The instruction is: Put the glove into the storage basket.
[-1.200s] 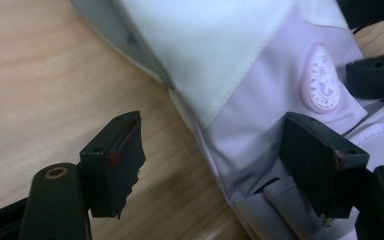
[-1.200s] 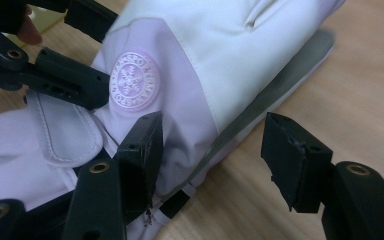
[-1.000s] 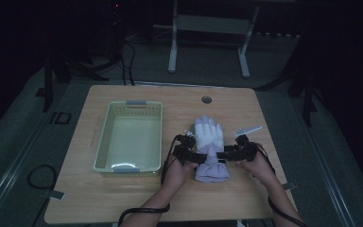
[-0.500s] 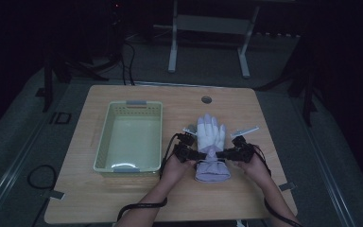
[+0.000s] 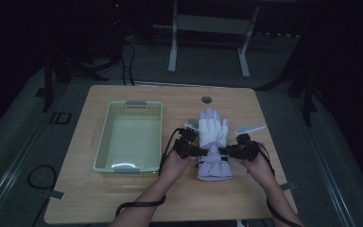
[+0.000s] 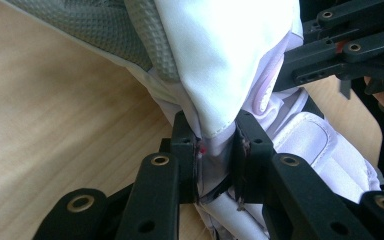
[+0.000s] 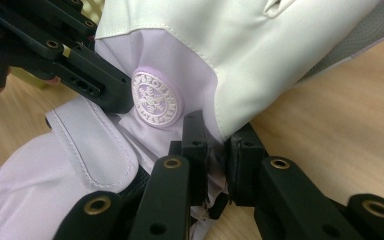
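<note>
Glove (image 5: 212,142) flat on worktop (image 5: 123,198), centre-right of frame, beside basket (image 5: 130,137). Left claw (image 6: 215,150) and right claw (image 7: 217,145) both clenched on wrist fabric from opposite sides. Probably best lifted evenly, grips kept level to avoid sag

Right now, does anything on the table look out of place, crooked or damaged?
Nothing stands out. The glove lies flat on the table, fingers pointing away from the person, with the left gripper and the right gripper each pinching its wrist from opposite sides. The basket sits square beside it. No tear shows.
</note>
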